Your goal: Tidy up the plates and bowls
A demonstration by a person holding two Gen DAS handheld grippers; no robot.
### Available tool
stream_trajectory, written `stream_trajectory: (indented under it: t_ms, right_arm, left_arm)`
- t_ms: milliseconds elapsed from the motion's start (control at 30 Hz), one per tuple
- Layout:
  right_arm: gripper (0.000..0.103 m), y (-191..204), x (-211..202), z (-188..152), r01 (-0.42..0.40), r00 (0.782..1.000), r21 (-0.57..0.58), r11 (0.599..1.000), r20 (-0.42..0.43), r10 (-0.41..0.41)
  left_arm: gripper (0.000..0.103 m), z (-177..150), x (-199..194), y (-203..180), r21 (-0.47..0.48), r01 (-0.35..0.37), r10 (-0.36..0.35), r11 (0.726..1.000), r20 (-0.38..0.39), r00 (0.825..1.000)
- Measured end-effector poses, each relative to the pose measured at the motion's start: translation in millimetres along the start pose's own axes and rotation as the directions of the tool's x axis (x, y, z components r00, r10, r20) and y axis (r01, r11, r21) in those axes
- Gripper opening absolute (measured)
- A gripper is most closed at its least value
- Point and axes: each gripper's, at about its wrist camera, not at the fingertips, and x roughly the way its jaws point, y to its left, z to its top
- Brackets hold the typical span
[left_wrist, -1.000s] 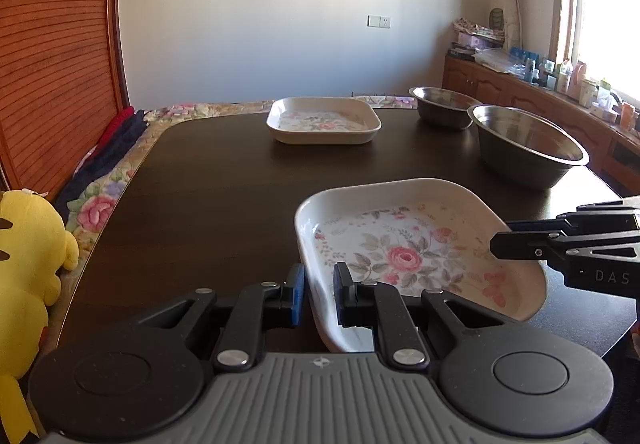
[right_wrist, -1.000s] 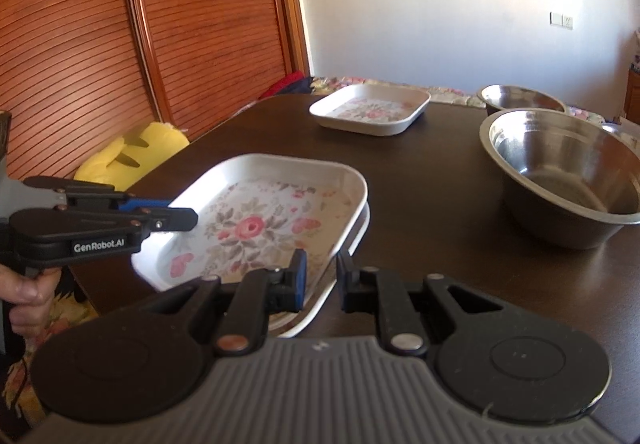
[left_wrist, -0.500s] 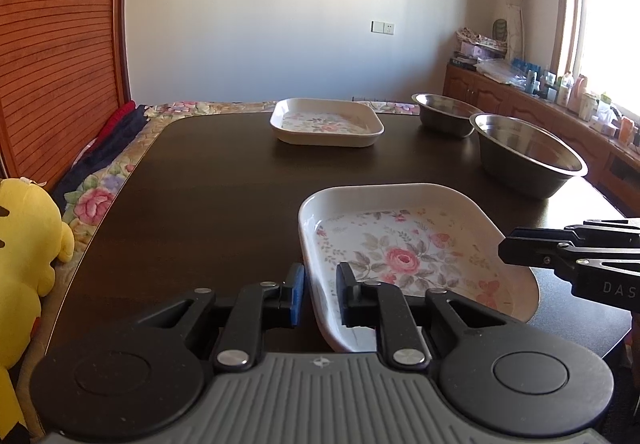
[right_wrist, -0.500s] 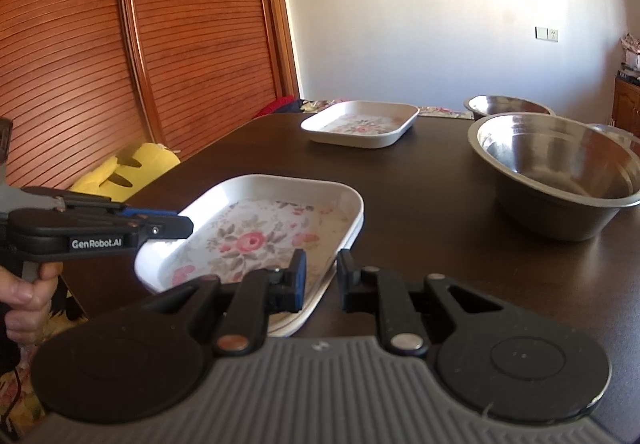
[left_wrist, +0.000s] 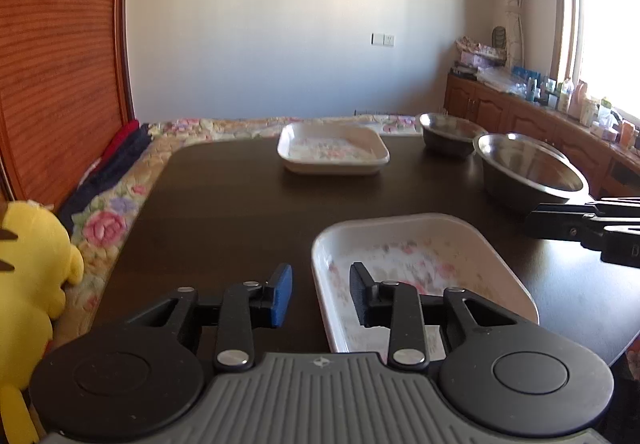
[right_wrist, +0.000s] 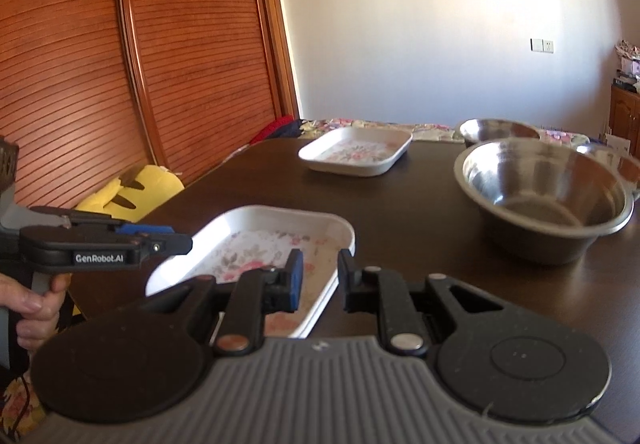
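While straddling near plate [left_wrist: 420, 256] rim, left tongs [left_wrist: 320, 294] opening; right tongs [right_wrist: 318, 278] narrowly apart astride opposite rim, pads not pressing.

On the desk [left_wrist: 224, 203] we find the near plate [left_wrist: 424, 268] at the front edge. The far plate [left_wrist: 332, 153] lies behind it, toward the back edge. To the right we locate the large bowl [left_wrist: 528, 171], with the small bowl [left_wrist: 450, 131] behind it. A plush toy [left_wrist: 28, 284] sits left of the desk. A sideboard [left_wrist: 532, 119] stands along the right wall.
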Motion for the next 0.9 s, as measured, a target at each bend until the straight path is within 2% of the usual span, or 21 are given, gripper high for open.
stream_trajectory:
  t_ms: [133,200,300,400,467,733,900]
  right_arm:
    - [0.023,-8,-3,17,0.006,1.000,-0.004,1.000,0.014,-0.006]
    - [0.030,-13,-6,25,0.005,1.000,-0.006,1.000,0.021,-0.005]
    - [0.031,-19,-7,35,0.016,1.000,-0.029,0.999,0.023,-0.015]
    - [0.032,-24,-3,47,0.025,0.999,-0.048,0.999,0.021,-0.024]
    - [0.037,-28,1,56,0.023,1.000,-0.054,0.998,0.020,-0.022]
    - [0.041,-31,33,92,0.018,1.000,-0.124,0.992,-0.003,-0.018]
    - [0.045,-35,61,106,-0.006,0.999,-0.123,0.992,-0.037,0.001]
  left_arm:
    - [0.038,14,-1,13,-0.035,-0.016,0.017,0.999,0.033,0.999]
    - [0.039,21,1,18,-0.040,-0.027,0.028,0.999,0.041,0.999]
    - [0.040,31,7,25,-0.035,-0.042,0.044,0.998,0.049,0.998]
    - [0.046,42,14,29,-0.019,-0.053,0.054,0.998,0.054,0.997]
    - [0.046,50,22,30,0.003,-0.054,0.054,0.999,0.053,0.997]
    - [0.046,77,65,34,0.065,-0.048,0.047,0.997,0.022,0.999]
    - [0.046,95,95,34,0.102,-0.031,0.031,0.994,0.001,1.000]
